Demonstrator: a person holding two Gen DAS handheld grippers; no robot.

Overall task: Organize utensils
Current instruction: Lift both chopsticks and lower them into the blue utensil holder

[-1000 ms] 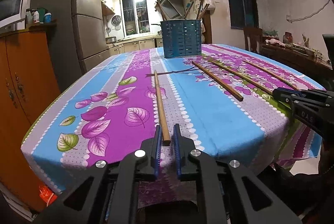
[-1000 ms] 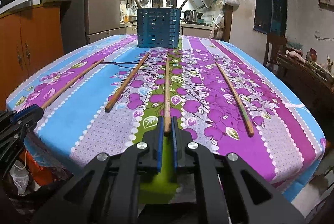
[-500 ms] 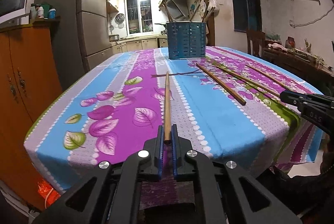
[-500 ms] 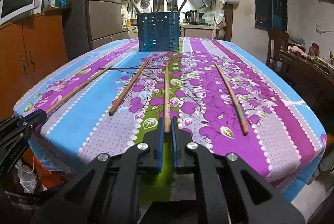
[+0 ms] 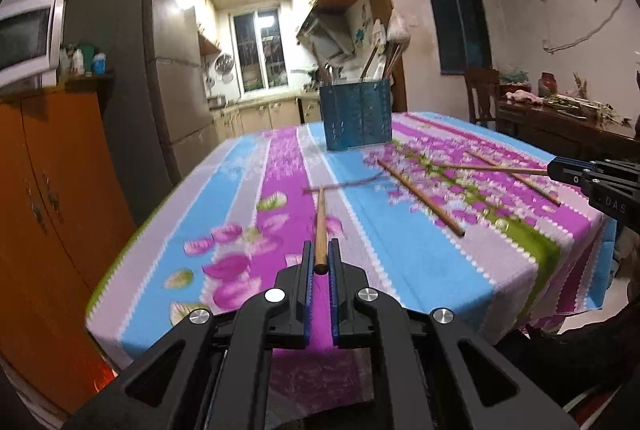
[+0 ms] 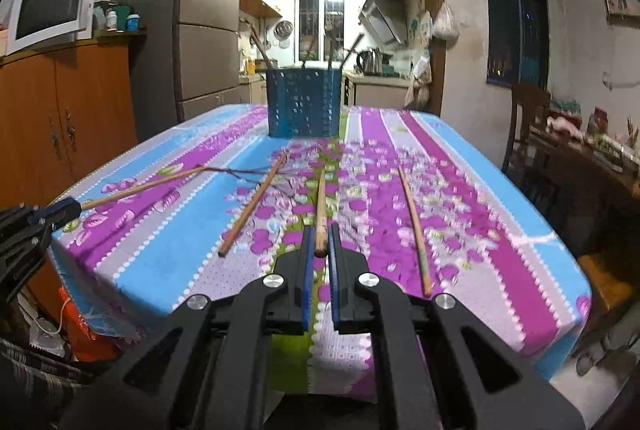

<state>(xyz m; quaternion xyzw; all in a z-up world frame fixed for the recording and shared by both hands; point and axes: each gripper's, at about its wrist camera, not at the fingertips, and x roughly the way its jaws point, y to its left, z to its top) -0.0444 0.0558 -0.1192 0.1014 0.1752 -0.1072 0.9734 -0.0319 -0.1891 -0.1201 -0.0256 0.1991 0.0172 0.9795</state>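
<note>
Left wrist view: your left gripper (image 5: pixel 319 264) clamps a chopstick (image 5: pixel 320 226); your right gripper (image 6: pixel 319 248) clamps another (image 6: pixel 320 207); lift both level toward the blue holder (image 6: pixel 304 101) at 12 o'clock on the bench (image 6: pixel 520 250).

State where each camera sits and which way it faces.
Left wrist: on the left gripper, facing down its held chopstick toward the blue holder; the right gripper shows at right.
Right wrist: on the right gripper, facing along its chopstick to the holder; the left gripper shows at left.
Shared: holder, floral tablecloth.
</note>
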